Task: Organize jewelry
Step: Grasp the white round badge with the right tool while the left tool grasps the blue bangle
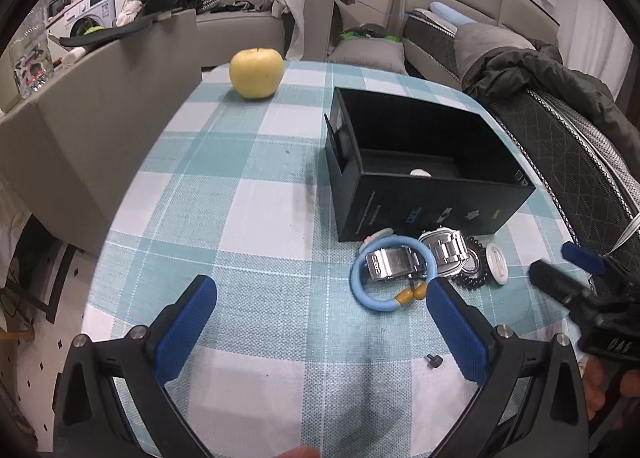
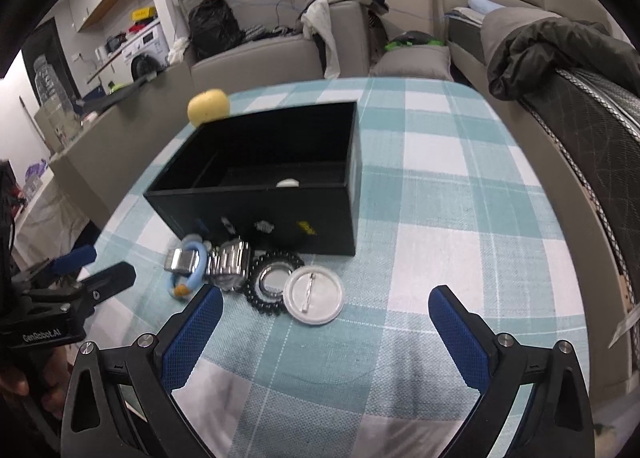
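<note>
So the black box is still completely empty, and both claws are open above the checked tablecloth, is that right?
Not quite. The black box is not empty: one small white item already lies on its floor, as the right wrist view shows. The rest holds: the left claw and right claw are open above the checked tablecloth.

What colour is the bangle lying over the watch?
Light blue bangle with amber beads; clearest in the left wrist view.

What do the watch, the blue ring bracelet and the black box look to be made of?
Watch: polished metal, probably steel; its links glint under the light.
Blue ring bracelet: smooth, matte tube, likely silicone or plastic, with two amber beads that could be resin or wood.
Black box: matte printed cardboard, judging by its thin, straight walls and small printed logos.
</note>
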`<state>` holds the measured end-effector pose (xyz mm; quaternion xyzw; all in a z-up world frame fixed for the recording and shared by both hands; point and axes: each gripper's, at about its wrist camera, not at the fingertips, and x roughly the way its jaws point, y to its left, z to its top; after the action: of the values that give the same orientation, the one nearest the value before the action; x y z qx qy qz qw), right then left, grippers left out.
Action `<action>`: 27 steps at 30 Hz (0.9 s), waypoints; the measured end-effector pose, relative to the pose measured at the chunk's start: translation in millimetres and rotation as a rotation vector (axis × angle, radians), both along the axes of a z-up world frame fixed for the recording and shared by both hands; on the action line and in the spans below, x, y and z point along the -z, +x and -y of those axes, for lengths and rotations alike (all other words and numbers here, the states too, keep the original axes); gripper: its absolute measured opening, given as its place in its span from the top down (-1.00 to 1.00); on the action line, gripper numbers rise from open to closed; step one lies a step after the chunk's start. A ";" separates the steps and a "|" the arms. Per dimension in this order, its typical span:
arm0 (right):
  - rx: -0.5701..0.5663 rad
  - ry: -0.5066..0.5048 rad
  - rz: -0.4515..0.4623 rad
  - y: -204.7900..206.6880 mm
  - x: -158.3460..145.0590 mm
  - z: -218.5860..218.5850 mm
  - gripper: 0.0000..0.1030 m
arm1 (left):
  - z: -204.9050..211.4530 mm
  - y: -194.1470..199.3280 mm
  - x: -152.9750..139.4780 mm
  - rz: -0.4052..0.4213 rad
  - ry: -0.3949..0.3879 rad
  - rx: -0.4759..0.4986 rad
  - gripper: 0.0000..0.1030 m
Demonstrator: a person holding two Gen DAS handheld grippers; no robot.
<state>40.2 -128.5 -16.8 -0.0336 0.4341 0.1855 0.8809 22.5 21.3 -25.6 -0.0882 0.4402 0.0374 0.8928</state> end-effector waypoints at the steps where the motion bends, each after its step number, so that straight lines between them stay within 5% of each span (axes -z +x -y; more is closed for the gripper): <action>1: -0.008 -0.015 -0.007 0.4 3.4 -2.6 -0.98 | 0.9 1.0 1.4 -0.006 0.002 0.005 -0.97; 11: -0.023 -0.016 -0.109 14.6 23.5 -6.6 -0.45 | 4.1 5.7 6.9 -0.044 0.037 0.021 -0.97; 27: -0.026 -0.003 -0.116 21.5 28.1 -13.8 0.20 | -0.2 14.6 11.3 -0.058 0.033 0.014 -0.97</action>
<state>61.7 -114.7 -44.9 -0.0300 0.4842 0.1981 0.8517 37.1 21.5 -36.9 -0.0691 0.4657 0.0408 0.8813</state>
